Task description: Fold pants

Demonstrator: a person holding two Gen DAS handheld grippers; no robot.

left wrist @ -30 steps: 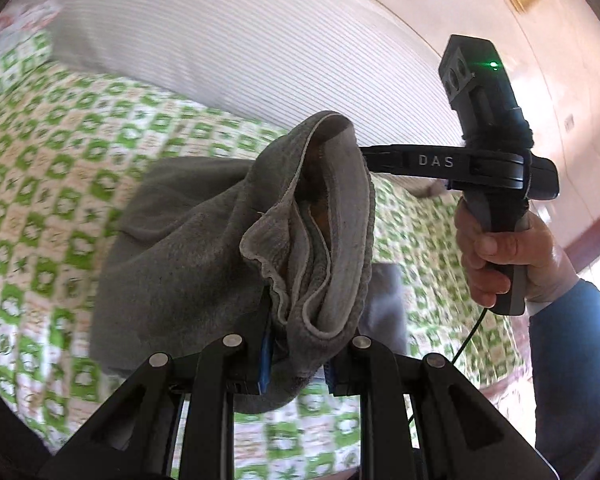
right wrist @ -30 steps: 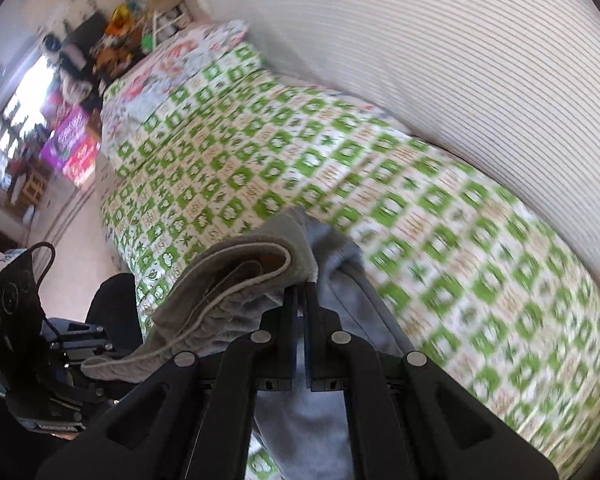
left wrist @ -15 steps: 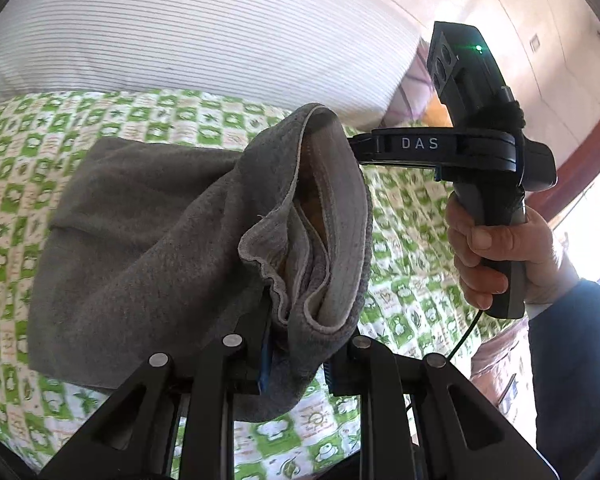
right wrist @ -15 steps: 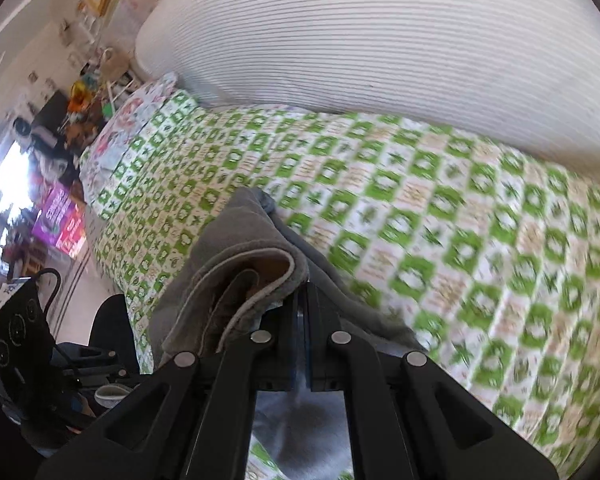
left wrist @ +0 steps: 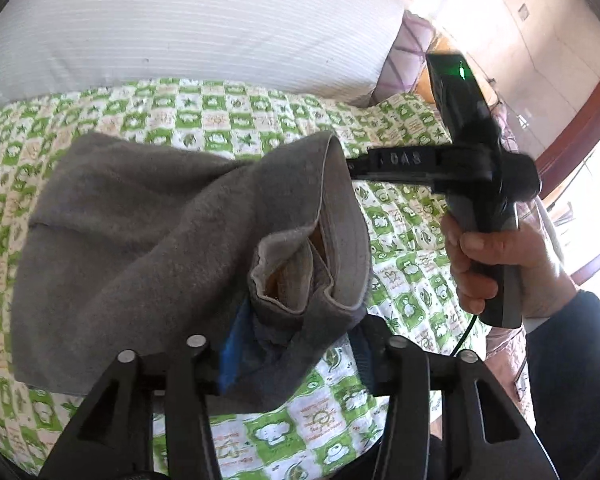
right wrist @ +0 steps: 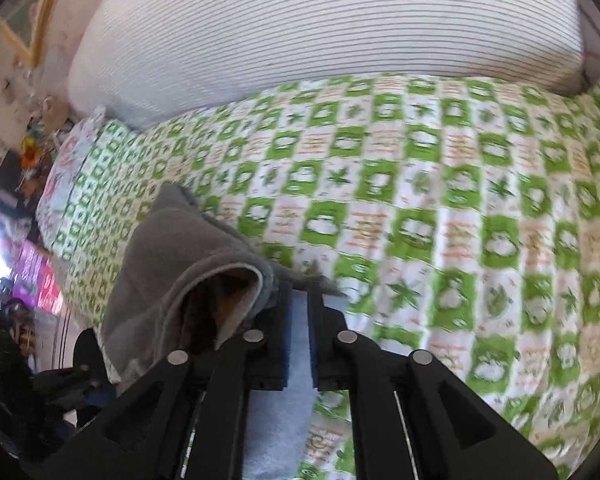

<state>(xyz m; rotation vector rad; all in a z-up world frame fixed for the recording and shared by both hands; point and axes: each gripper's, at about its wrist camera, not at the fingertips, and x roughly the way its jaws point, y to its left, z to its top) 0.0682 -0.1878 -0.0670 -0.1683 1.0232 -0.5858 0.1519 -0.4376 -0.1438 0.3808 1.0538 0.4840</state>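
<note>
The grey pants (left wrist: 140, 240) lie folded on the green checked bedspread (left wrist: 228, 116), one bunched end lifted. My left gripper (left wrist: 296, 344) has its jaws spread wide, and the bunched hem sits loosely between the blue pads. My right gripper (right wrist: 298, 320) is nearly closed and pinches the other corner of the grey pants (right wrist: 188, 256). The right gripper also shows in the left wrist view (left wrist: 352, 168), held by a hand, its tip against the lifted fold.
A big white striped pillow (left wrist: 180, 32) lies at the far side of the bed. A wooden bed frame (left wrist: 572, 132) and a bright window are at the right. Cluttered shelves (right wrist: 28, 152) stand beyond the bed's left end.
The left gripper's jaws have spread apart from their grip on the hem. Both grippers have swung with the pants toward the pillow, and more of the pants now lies flat.
</note>
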